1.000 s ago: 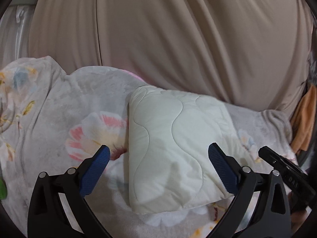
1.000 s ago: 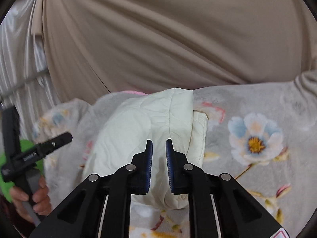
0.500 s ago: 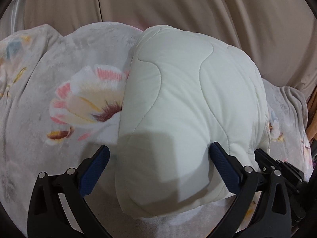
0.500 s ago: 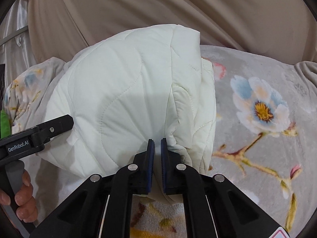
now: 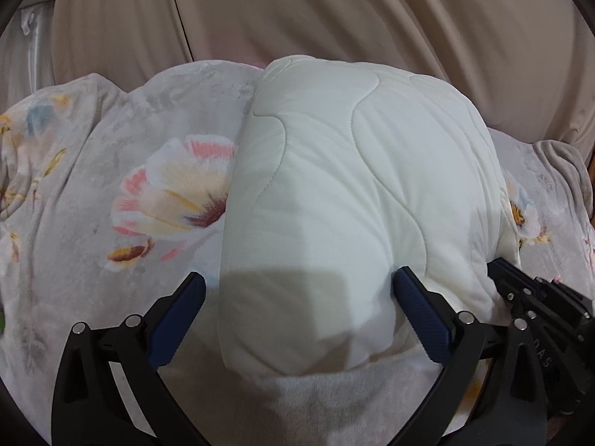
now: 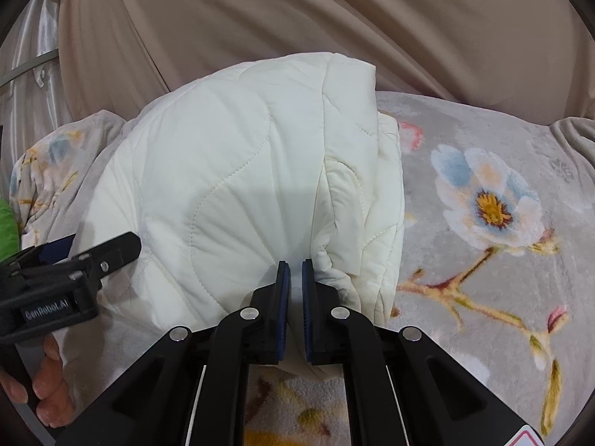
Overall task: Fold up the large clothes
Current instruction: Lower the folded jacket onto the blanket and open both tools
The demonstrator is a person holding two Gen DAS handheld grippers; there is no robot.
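Both tongs [image 5: 297, 299] [image 6: 292, 264] straddle folded quilted garment [image 5: 353, 204].

The folded quilt [image 6: 238, 193] bulks directly ahead of both grippers, blocking forward passage. Right of the right gripper [image 6: 292, 265], the blanket [image 6: 483, 297] lies bare. A curtain [image 6: 297, 18] closes off everything beyond.

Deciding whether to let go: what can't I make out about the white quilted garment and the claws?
- Garment's underside and inner folds: hidden by its own top layer, both views.
- Right claw: whether the cloth between its pads is one layer or several.
- Left claw, open: its right finger sinks into the padding; the tip is hidden.
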